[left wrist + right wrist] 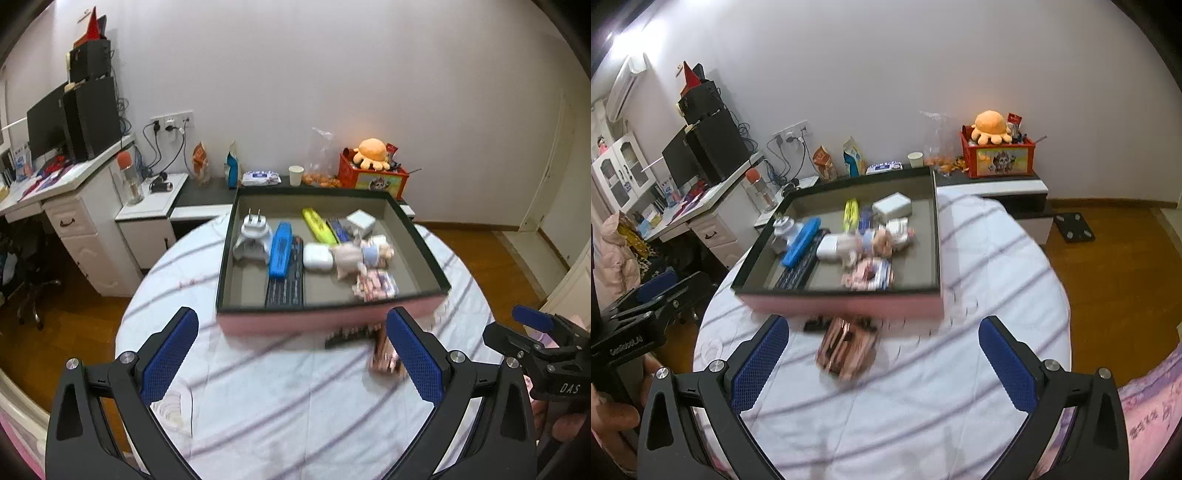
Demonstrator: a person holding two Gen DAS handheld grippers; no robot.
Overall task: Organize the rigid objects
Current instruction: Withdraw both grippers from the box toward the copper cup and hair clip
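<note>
On the left the left gripper (291, 354) hovers above the striped tabletop (277, 406), its jaws spread wide and holding nothing; ahead of it sits the shallow box (332, 321), pink-sided and dark-rimmed. Inside, from left to right, lie a white plug adapter (253, 236), a blue case (280, 249) resting on a dark remote (286, 286), a white earbud case (317, 257), a yellow bar (317, 225), a small doll (360, 254), a white cube (361, 220) and a pink packet (375, 284); so most of the sorting looks done. Left outside, just in front of the box's near wall, are a black comb-like piece (816, 325) and a blurred pink-brown item (846, 347), too smeared to identify; these two seem to be all that remains to go in. Farthest right, the right gripper (882, 354) hangs over that pink-brown item, its jaws likewise wide apart and empty; it is probably the one placed to take the item next, though it has not yet closed in.
</note>
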